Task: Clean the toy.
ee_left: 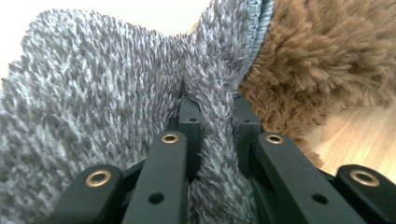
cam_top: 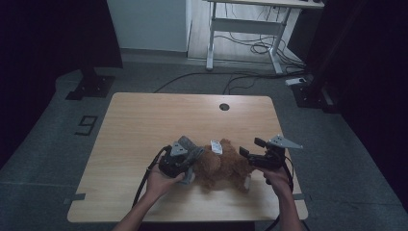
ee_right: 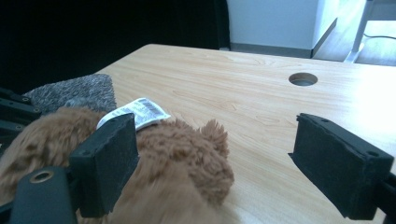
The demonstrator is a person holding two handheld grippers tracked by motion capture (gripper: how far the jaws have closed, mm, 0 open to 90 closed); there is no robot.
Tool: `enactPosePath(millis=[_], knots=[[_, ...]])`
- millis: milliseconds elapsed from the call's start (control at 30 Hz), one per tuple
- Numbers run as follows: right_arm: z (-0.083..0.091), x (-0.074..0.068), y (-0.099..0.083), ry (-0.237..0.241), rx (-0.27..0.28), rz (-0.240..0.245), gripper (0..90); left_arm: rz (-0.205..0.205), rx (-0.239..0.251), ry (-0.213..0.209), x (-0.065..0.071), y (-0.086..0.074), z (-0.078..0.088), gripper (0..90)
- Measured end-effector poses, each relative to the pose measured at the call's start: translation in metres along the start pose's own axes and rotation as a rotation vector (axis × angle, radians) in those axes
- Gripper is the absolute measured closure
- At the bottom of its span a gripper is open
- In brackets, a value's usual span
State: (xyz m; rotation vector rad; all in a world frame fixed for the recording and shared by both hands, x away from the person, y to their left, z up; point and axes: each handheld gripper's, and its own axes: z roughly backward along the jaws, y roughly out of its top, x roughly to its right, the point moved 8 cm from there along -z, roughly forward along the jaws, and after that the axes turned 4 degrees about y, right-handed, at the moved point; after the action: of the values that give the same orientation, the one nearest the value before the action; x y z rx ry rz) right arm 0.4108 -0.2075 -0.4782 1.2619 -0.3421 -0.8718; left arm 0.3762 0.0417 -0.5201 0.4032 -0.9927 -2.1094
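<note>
**Grey cloth pinched on the left, right tool wide open above the plush toy**

The left tool point(cam_top: 188, 161) is clamped tight on a fold of the fuzzy grey cloth point(ee_left: 93, 93), which bunches up between its jaws right against the brown plush toy point(cam_top: 223, 166). The toy lies on the near half of the wooden surface point(cam_top: 144, 120), between the two hands, with its white tag point(cam_top: 216, 147) sticking up on the far side. The right tool point(cam_top: 252, 147) holds nothing: its jaws stand wide apart, one pad point(ee_right: 109, 158) just at the toy's fur and the other out over bare wood.

What could go wrong, as I judge it:

- The left grip has only a thin fold of cloth (soft pile, easy to slide), so a sharp pull could strip it free.
- With the right tool off the toy, nothing steadies it; tugging the cloth may drag or roll the toy toward the near edge.
- If the right tool closes where it is, it may catch only loose fur or the tag.

The rest of the surface is bare apart from the round cable hole point(cam_top: 224, 107), well away. Cables trail from both tools toward the person, and the left one could snag at the edge.
</note>
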Motion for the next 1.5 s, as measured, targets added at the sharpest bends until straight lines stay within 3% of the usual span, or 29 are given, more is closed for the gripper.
enactPosePath(millis=[100,233,467,633,800,933,1033,1133,1167,1200,1233,1300,1500], knots=[[-0.006,-0.002,0.006,0.019,-0.033,0.010,13.4,0.006,0.005,-0.014,0.002,-0.003,0.003,78.7],[-0.015,-0.010,-0.001,0.061,-0.082,0.004,13.2,0.014,0.014,-0.038,0.007,-0.010,0.009,78.8],[-0.028,-0.032,-0.040,0.131,-0.157,-0.018,10.6,0.035,0.013,-0.092,0.013,-0.025,0.019,79.0],[-0.027,-0.044,-0.059,0.210,-0.151,-0.088,10.9,0.052,0.012,-0.127,0.015,-0.034,0.023,79.1],[-0.023,-0.057,-0.074,0.256,-0.191,-0.075,8.2,0.044,0.010,-0.130,0.019,-0.040,0.026,79.2],[-0.024,-0.062,-0.084,0.236,-0.221,-0.034,10.2,0.041,0.002,-0.125,0.019,-0.040,0.022,79.2],[-0.031,-0.060,-0.091,0.197,-0.235,-0.020,17.7,0.044,0.000,-0.115,0.018,-0.037,0.017,79.2],[-0.033,-0.059,-0.090,0.191,-0.233,-0.013,24.2,0.043,-0.003,-0.104,0.017,-0.033,0.013,79.2],[-0.036,-0.057,-0.089,0.183,-0.227,-0.005,31.2,0.040,-0.008,-0.099,0.016,-0.031,0.011,79.2],[-0.036,-0.057,-0.089,0.183,-0.227,-0.005,31.2,0.042,-0.009,-0.095,0.015,-0.029,0.009,79.2],[-0.039,-0.055,-0.087,0.172,-0.219,-0.010,38.1,0.041,-0.013,-0.089,0.013,-0.028,0.008,79.2],[-0.044,-0.050,-0.084,0.165,-0.213,-0.013,42.7,0.054,-0.011,-0.075,0.007,-0.023,0.004,79.1],[-0.062,-0.041,-0.075,0.135,-0.169,0.010,45.8,0.075,0.007,-0.042,-0.006,-0.017,0.000,79.0]])
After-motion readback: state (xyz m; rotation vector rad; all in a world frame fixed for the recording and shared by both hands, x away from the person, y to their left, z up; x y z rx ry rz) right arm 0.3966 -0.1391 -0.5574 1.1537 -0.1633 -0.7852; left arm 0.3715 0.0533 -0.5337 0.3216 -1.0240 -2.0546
